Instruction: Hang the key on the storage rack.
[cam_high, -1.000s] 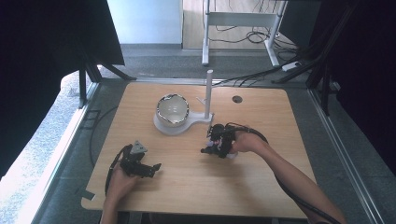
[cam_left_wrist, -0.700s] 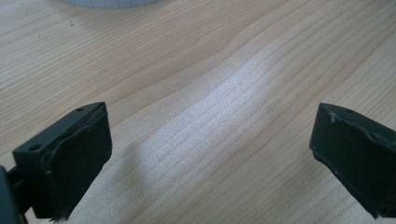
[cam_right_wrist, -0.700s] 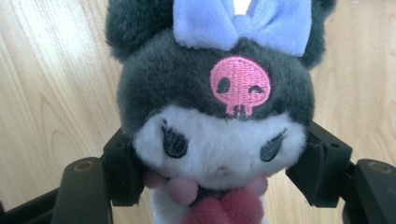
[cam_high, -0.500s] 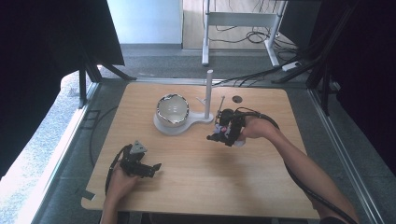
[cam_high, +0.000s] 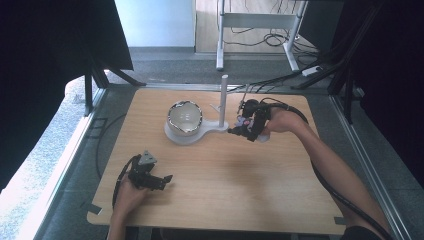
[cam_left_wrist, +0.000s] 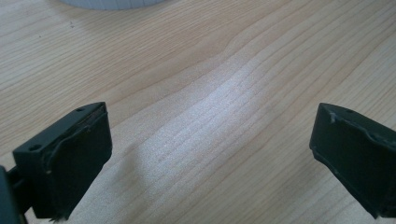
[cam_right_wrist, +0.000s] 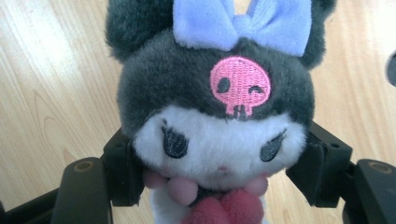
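A small plush toy (cam_right_wrist: 212, 116) with a dark grey hood, a pink skull patch, a lavender bow and a white face fills the right gripper view. My right gripper (cam_right_wrist: 219, 177) is shut on it, one jaw on each side below the face. In the high view this gripper (cam_high: 239, 128) holds the plush toy (cam_high: 243, 120) just right of a white post (cam_high: 223, 100). My left gripper (cam_high: 161, 181) rests near the front left of the table. In the left gripper view it (cam_left_wrist: 210, 154) is open over bare wood.
A shiny bowl (cam_high: 184, 116) sits on a white base (cam_high: 176, 137) that also carries the post, at the table's (cam_high: 260, 190) middle back. The base's edge (cam_left_wrist: 112, 3) lies ahead of the left gripper. Cables trail from both grippers.
My right gripper has carried the plush toy away from the person and slightly right, ending beside the white post. The left gripper has not moved.
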